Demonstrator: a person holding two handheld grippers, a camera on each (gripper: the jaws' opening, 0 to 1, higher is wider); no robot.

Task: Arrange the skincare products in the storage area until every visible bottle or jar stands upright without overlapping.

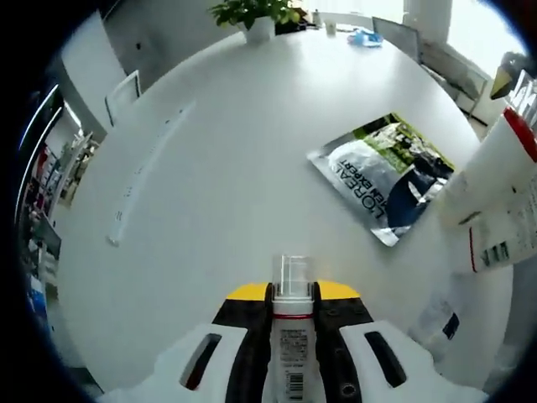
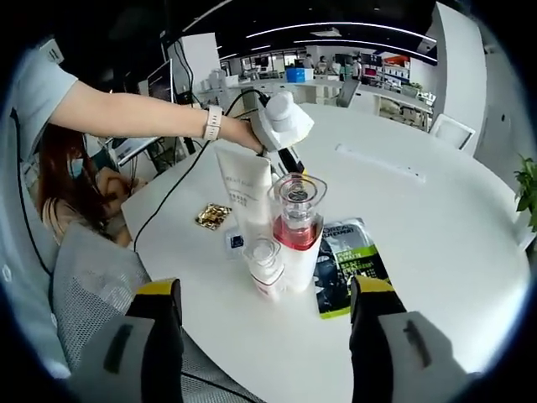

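Left gripper view: the left tool is clenched on a slim bottle with a clear cap, lying along the jaws over the round white bench. A foil sachet lies flat on the bench to the right, and white tubes lean in at the right edge. A potted plant stands at the far rim.

Right gripper view: the right tool is released, jaws spread wide, nothing between them. Ahead, near the bench's edge, a tall white tube, a red-banded bottle and a small clear-capped bottle stand upright, clustered together. The sachet lies just beside them. A small gold packet sits apart to the left. A person's hand holds the other tool above the tall white tube.
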